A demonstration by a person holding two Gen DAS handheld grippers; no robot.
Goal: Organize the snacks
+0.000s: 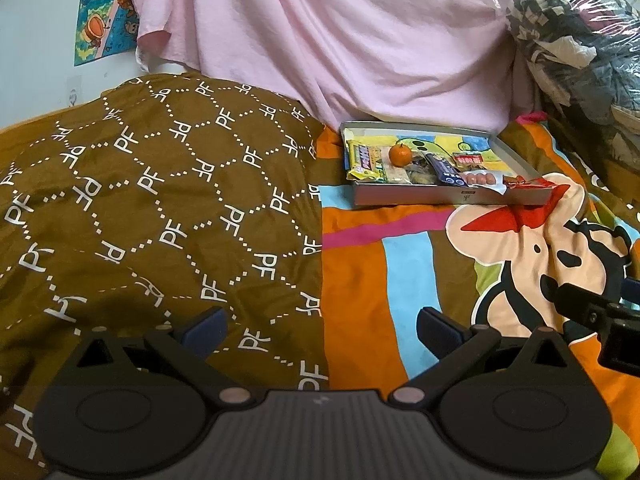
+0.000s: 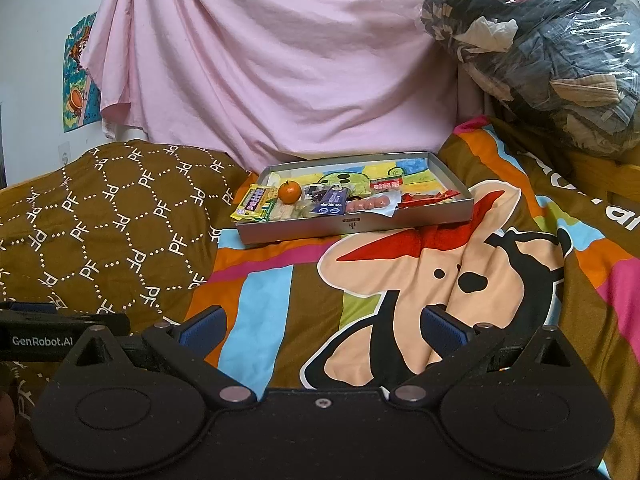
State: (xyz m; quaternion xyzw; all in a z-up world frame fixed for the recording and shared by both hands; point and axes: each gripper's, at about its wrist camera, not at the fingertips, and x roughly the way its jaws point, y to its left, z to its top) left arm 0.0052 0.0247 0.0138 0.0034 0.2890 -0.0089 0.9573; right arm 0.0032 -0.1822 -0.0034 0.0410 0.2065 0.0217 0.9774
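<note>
A shallow grey box lid lies on the bed and holds the snacks: a small orange, a yellow-green packet, a dark blue packet, a pack of pink sausages, a small red-labelled packet and a red wrapper. My left gripper is open and empty, low over the bedding, well short of the box. My right gripper is open and empty, likewise short of the box.
A brown "PF" patterned pillow lies left of the box. A colourful cartoon blanket covers the bed. A pink sheet hangs behind. A clear bag of clothes sits at the back right.
</note>
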